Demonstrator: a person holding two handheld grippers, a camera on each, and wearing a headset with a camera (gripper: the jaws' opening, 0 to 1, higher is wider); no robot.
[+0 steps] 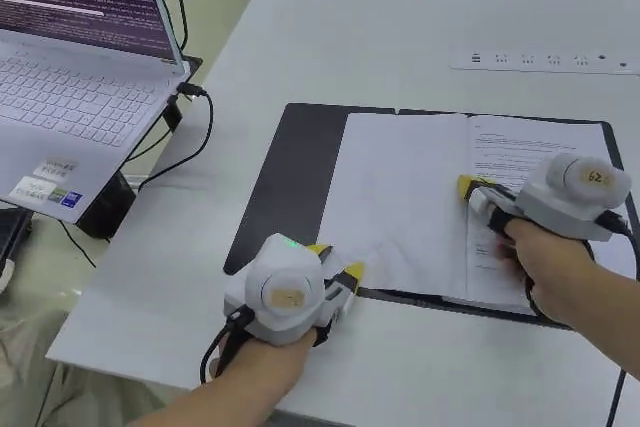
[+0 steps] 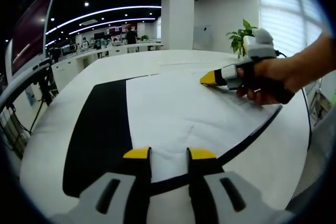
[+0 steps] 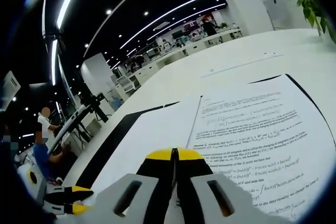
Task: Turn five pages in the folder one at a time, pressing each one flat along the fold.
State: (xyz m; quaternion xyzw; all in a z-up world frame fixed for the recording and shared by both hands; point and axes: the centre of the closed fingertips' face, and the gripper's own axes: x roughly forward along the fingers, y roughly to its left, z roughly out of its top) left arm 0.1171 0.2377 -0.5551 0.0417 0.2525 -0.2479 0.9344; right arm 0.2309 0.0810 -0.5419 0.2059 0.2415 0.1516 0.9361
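Right claw (image 1: 468,187) closed, tip at folder (image 1: 295,177) fold

We see a white table (image 1: 400,17) | open folder (image 1: 295,177) lies on it just ahead of left gripper (image 1: 337,260) | socket strip (image 1: 545,60) set well beyond right gripper (image 1: 472,188)

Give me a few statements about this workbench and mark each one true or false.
1. The folder lies open on the table. True.
2. The right gripper has its jaws wide apart. False: they are shut, tips together over the printed page.
3. A laptop sits to the folder's left. True.
4. The left gripper is shut. False: its jaws stand open at the folder's near edge.
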